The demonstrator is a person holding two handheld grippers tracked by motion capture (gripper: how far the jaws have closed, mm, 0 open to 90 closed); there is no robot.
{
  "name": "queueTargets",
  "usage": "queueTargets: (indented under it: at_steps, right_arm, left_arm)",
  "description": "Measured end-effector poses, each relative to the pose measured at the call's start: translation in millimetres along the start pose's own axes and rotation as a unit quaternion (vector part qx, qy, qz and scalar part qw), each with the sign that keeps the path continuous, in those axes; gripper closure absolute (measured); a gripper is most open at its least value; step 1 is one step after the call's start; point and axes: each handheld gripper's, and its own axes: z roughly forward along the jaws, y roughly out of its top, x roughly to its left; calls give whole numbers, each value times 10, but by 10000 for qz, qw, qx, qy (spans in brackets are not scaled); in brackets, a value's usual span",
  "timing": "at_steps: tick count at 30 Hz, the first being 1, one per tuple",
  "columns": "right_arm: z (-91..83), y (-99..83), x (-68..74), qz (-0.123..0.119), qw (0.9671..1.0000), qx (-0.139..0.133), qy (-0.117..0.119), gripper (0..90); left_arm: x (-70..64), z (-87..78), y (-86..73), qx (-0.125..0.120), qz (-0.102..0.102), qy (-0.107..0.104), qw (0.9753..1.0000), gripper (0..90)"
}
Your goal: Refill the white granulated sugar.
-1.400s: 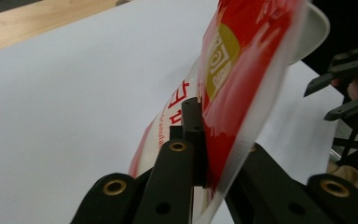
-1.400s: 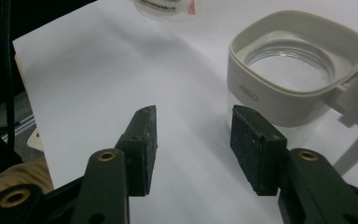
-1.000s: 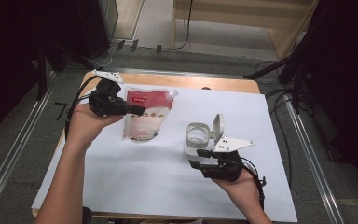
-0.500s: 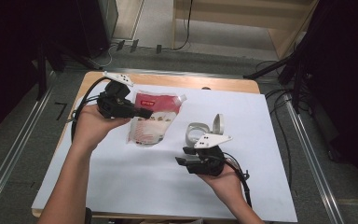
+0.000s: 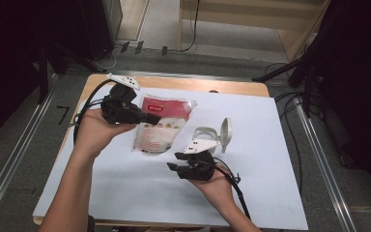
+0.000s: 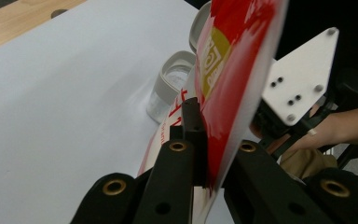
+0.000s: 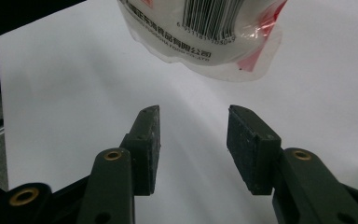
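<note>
Pouch (image 5: 158, 126), red and white, printed plastic: pinched at its upper edge between my left gripper's (image 5: 150, 119) jaws, which are pressed together on it. From the left gripper view the pouch (image 6: 223, 79) rises edge-on straight out of the jaws, red face with a gold patch turned to the right of them. Its lower end hangs down toward the white sheet (image 5: 125, 193); whether it touches, I cannot tell.

Right gripper (image 5: 173, 162): jaws spread, nothing between the pads. Held low over the sheet, below and to the right of the pouch, aimed toward it. In the right gripper view the pouch's bottom seam (image 7: 205, 42), clear film with a barcode and a line of print, sits just ahead of and above the open jaws, apart from both pads.

Clear container (image 5: 206, 137) with pale rim, hinged lid (image 5: 226, 130) standing open: on the sheet just beyond my right gripper, beside the pouch. In the left gripper view it (image 6: 170, 86) stands ahead of the jaws, left of the pouch.
</note>
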Motion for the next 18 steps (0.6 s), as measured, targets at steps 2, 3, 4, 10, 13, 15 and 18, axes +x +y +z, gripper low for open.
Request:
queueTargets:
  at_steps: [2, 3, 4, 10, 13, 15, 18]
  right_arm:
    - [70, -3, -1, 54, 10000, 13, 75, 555]
    - [104, -3, -3, 68, 9999, -3, 89, 556]
    - [134, -3, -3, 85, 9999, 0, 72, 558]
    - [296, -7, -28, 267, 9996, -86, 57, 557]
    - [358, -19, -32, 243, 9997, -70, 32, 557]
    - [395, -26, -33, 189, 9998, -61, 3, 558]
    - [444, -25, -58, 173, 9998, -111, -55, 559]
  left_arm:
    - [-2, 1, -8, 11, -3, 10, 10000, 900]
    - [1, 2, -11, 41, -8, 6, 10000, 900]
    - [-2, 7, -16, 66, -7, 16, 10000, 900]
    - [-7, 4, -41, 113, -35, 58, 9999, 900]
    - [-13, -8, -46, 127, -55, 46, 9999, 900]
    - [-15, -9, -44, 146, -114, 14, 9998, 900]
    - [-21, 0, -46, 156, -156, -27, 9998, 900]
